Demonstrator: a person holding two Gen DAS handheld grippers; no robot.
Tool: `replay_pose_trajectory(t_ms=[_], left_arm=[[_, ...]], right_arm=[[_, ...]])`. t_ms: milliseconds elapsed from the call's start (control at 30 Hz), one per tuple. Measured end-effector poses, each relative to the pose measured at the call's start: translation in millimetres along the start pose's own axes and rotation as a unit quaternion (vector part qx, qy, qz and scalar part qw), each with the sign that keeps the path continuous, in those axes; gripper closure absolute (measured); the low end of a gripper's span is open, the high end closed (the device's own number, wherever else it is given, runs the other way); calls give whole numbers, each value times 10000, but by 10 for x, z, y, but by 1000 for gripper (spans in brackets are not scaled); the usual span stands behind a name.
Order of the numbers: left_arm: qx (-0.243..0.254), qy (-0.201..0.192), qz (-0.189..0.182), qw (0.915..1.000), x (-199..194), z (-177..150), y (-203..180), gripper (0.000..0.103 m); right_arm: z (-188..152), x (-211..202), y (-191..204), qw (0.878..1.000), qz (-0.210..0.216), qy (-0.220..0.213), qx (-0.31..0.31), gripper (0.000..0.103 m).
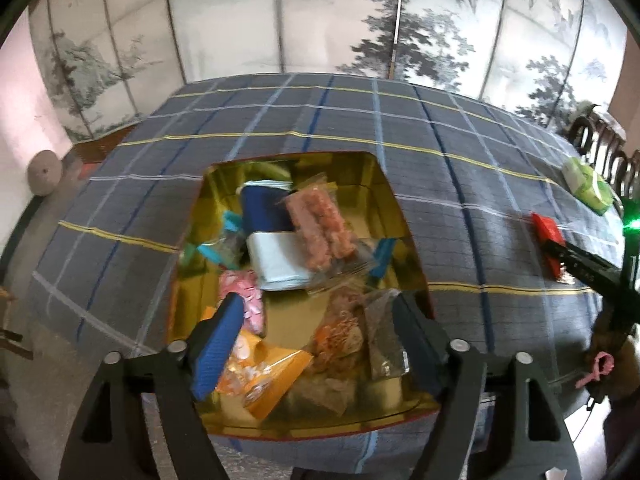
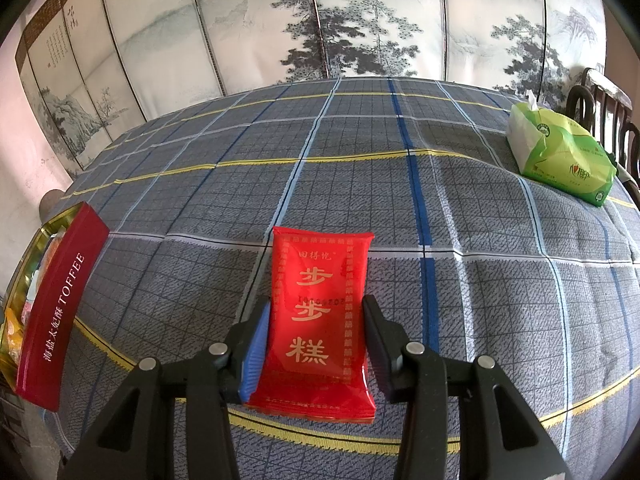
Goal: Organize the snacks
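A bench covered by a grey plaid cloth [image 2: 360, 168] is shown before a painted landscape screen [image 2: 340, 20]. At its left side a gold-lined toffee tin [image 1: 390, 200], red on the outside [image 2: 60, 312], is filled with assorted snack packets; a blue-and-white packet [image 1: 272, 236] and a pink-filled clear packet [image 1: 320, 232] lie uppermost. A green tissue pack [image 2: 560, 156] is seen at the far right. A red snack packet [image 2: 320, 320] lies flat on the cloth, right of the tin. The left hand-held gripper [image 1: 320, 344] is held above the near part of the tin, pointing forward and down, fingers spread and empty. The right hand-held gripper [image 2: 316, 344] is held low over the cloth, fingers spread to either side of the red packet's near half; contact cannot be told.
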State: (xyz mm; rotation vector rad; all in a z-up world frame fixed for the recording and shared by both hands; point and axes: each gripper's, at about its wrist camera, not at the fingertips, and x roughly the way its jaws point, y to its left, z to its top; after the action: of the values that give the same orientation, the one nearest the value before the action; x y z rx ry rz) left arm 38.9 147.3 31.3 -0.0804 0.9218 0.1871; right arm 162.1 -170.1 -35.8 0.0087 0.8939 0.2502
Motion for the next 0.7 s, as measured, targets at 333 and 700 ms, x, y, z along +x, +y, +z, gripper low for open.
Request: replay_pose_trajectory(t_ms=[333, 700], left_arm=[[148, -6, 305, 9994, -63, -154, -66, 26], [170, -56, 493, 9986, -141, -223, -23, 22]], right_arm=[[6, -10, 1, 10000, 13, -25, 46, 58], [-100, -117, 69, 9998, 161, 15, 138, 58]])
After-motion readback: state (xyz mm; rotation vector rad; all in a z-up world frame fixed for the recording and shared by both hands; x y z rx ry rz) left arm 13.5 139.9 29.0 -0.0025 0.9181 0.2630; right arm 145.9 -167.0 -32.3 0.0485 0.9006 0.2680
